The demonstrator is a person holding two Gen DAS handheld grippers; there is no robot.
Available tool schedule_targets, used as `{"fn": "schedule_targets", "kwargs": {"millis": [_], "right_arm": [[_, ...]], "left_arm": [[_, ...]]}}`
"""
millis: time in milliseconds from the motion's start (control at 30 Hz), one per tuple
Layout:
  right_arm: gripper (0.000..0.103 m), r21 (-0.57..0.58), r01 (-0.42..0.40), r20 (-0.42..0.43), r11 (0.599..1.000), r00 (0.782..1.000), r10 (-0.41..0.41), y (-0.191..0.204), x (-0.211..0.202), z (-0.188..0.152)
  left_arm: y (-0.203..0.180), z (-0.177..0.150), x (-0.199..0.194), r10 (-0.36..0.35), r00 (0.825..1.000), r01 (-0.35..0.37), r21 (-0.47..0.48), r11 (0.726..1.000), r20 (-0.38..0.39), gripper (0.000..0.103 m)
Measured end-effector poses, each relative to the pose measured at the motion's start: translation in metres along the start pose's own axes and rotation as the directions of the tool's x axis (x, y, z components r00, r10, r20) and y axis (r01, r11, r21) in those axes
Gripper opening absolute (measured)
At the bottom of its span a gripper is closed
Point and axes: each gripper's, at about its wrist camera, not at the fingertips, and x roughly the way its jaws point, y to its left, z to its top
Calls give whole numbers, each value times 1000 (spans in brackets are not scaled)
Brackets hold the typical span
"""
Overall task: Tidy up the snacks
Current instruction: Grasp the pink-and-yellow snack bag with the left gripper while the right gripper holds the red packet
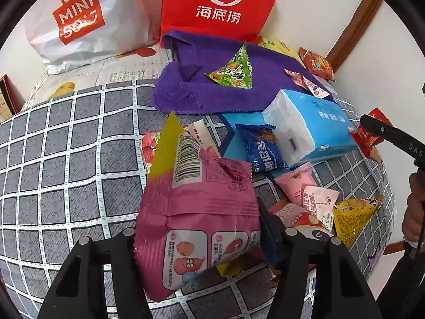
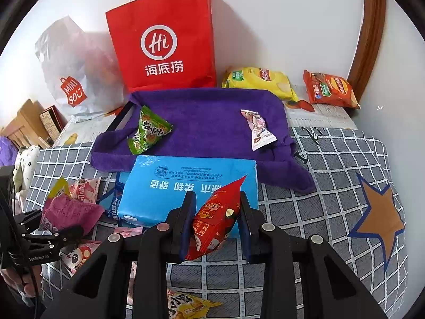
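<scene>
Left wrist view
- Left gripper (image 1: 198, 236): lower centre of the frame, jaws drawn in against the sides of a pink snack bag (image 1: 196, 212); the left pad is hidden behind the bag, so full contact there cannot be confirmed.
- Pink snack bag: stands tilted between the fingers, barcode and yellow corner at its top, middle of the frame.
- Snack pile: right of the bag, a dark blue packet (image 1: 263, 148), pale pink wrappers (image 1: 297, 183) and a yellow triangular packet (image 1: 356, 218).
- Tissue pack (image 1: 310, 125): light blue, centre right, lying over the dark blue packet's edge.
- Purple towel (image 1: 191, 93): upper centre, with a green triangular packet (image 1: 233, 71) on it.
- Red paper bag (image 1: 220, 2): top centre; a white shopping bag (image 1: 77, 18) at upper left.
- Checked cover (image 1: 66, 146): grey and white, fills the left half.
- Right gripper (image 1: 382, 133): far right edge, a red packet (image 1: 366, 135) at its tip.

Right wrist view
- Right gripper (image 2: 216, 212): lower centre, narrow, clamped on the red packet (image 2: 215, 223).
- Red packet: tilted, its point toward the upper right, in front of the tissue pack (image 2: 164, 186).
- Purple towel (image 2: 202, 122): centre, carrying the green triangular packet (image 2: 147, 130) at left and a white-and-brown candy (image 2: 256, 130) at right.
- Chip bags: yellow bag (image 2: 263, 79) and orange bag (image 2: 329, 90), upper right.
- Left gripper (image 2: 53, 228): lower left edge, at the pink snack bag (image 2: 69, 210).
</scene>
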Motion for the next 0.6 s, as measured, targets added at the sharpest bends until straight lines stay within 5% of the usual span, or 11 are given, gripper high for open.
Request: {"fn": "schedule_targets", "kwargs": {"millis": [600], "right_arm": [[30,8,-15,72,1000,997,14,-12,-14,23]], "left_arm": [[-31,58,-55,-78,993,76,31,997,92,59]]}}
